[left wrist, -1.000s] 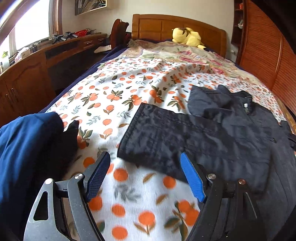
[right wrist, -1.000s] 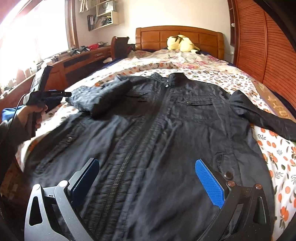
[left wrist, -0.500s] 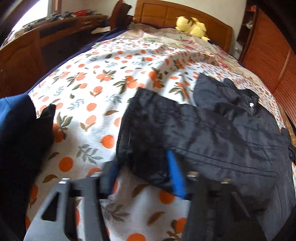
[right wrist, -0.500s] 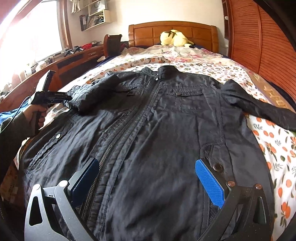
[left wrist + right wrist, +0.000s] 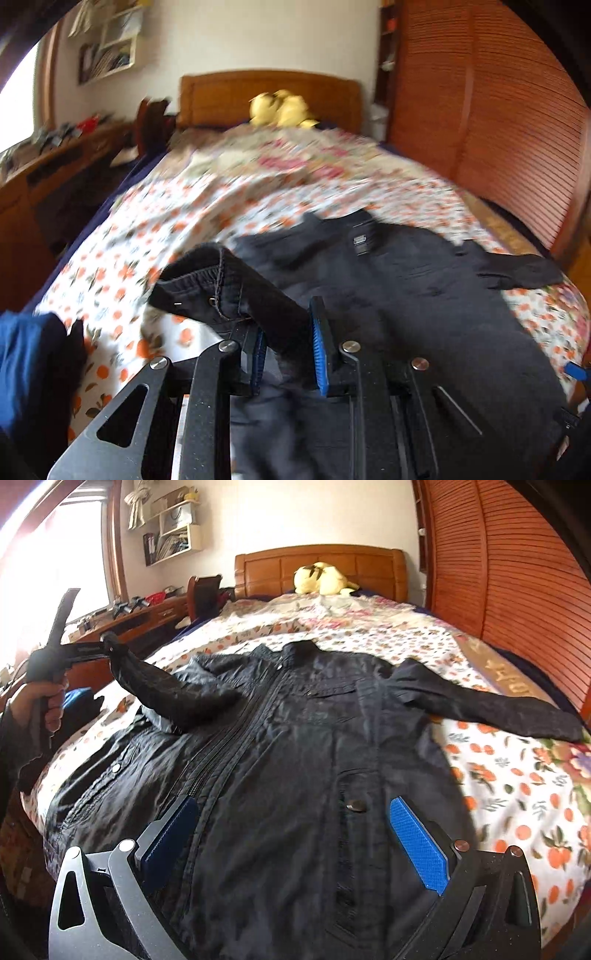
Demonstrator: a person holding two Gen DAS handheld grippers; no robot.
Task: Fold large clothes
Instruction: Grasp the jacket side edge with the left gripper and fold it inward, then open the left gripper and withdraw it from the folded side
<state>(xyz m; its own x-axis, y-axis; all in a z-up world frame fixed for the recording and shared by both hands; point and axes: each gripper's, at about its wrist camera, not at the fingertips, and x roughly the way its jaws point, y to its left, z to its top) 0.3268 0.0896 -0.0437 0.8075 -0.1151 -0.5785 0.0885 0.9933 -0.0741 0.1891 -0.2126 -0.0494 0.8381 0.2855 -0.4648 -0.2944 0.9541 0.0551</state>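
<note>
Here the jacket's (image 5: pixel 295 775) sleeve (image 5: pixel 236 295) is pinched in the closing left claw (image 5: pixel 288 354); the right claw (image 5: pixel 295 845), spread wide, hangs over its front. Label (image 5: pixel 360 242) unreadable.

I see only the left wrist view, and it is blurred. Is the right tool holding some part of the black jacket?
Observer: No. The right tool is open above the jacket, over its lower front, and nothing is gripped.
Operator: Is the sleeve in my tool off the bed?
Observer: Yes. The left tool, its jaws closing on the cuff, holds the sleeve raised above the bed. The sleeve slopes down to the shoulder.
Operator: Which side of the jacket faces up?
Observer: The front. The zip shows, running down from the collar.
</note>
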